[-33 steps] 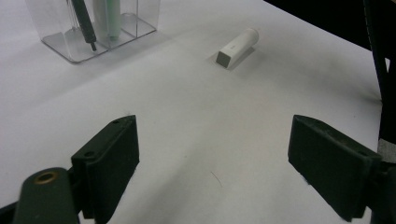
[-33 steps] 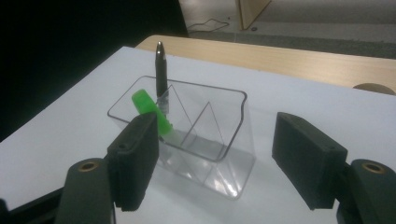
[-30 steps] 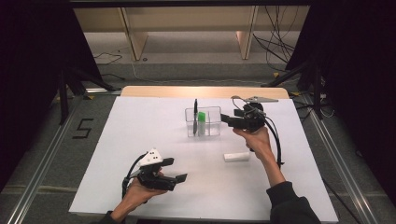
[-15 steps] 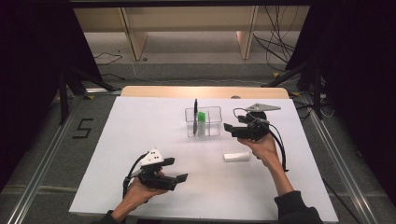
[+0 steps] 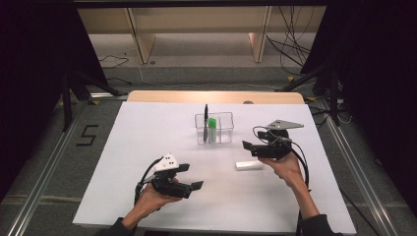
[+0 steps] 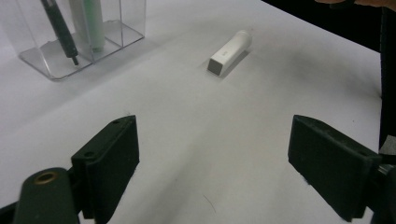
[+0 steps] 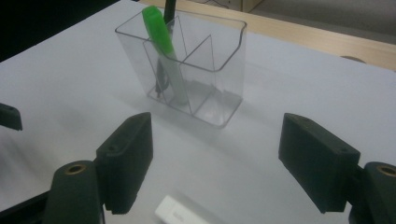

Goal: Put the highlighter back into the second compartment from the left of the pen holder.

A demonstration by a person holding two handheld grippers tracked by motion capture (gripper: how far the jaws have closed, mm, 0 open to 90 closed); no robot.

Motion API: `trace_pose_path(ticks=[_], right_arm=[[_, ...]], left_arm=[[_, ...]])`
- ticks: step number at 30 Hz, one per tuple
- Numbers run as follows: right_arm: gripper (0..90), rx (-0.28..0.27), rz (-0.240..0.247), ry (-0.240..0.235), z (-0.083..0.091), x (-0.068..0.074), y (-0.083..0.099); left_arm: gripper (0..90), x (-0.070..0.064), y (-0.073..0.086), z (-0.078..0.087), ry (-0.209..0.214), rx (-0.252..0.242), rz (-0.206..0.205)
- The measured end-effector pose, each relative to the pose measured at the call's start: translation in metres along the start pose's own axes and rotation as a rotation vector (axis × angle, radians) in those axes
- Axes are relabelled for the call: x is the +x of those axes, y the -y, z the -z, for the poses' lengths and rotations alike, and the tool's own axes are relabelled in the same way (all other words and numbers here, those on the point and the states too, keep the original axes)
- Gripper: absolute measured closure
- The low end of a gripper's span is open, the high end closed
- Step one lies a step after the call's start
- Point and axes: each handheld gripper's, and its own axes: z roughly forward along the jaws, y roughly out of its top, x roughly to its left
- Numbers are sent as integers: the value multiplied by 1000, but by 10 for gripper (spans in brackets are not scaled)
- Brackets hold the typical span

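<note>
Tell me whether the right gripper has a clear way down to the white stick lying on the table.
Probably yes. The right gripper hangs open just above and behind the white stick, with only bare table between them. The clear holder stands farther back and the left gripper is well off to the side.

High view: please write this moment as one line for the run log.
right gripper: open, above white marker | left gripper: open, idle | clear organizer: holds green marker, black pen
</note>
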Motion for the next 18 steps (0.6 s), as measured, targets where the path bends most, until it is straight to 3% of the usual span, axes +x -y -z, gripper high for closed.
trace_pose_path(ticks=[12,18], right_arm=[[262,-19,-8,-7,16,3,26],[261,-52,-41,-19,24,3,38]], left_arm=[[160,1,-19,-29,16,53,-38],[160,0,-28,-45,18,79,-55]])
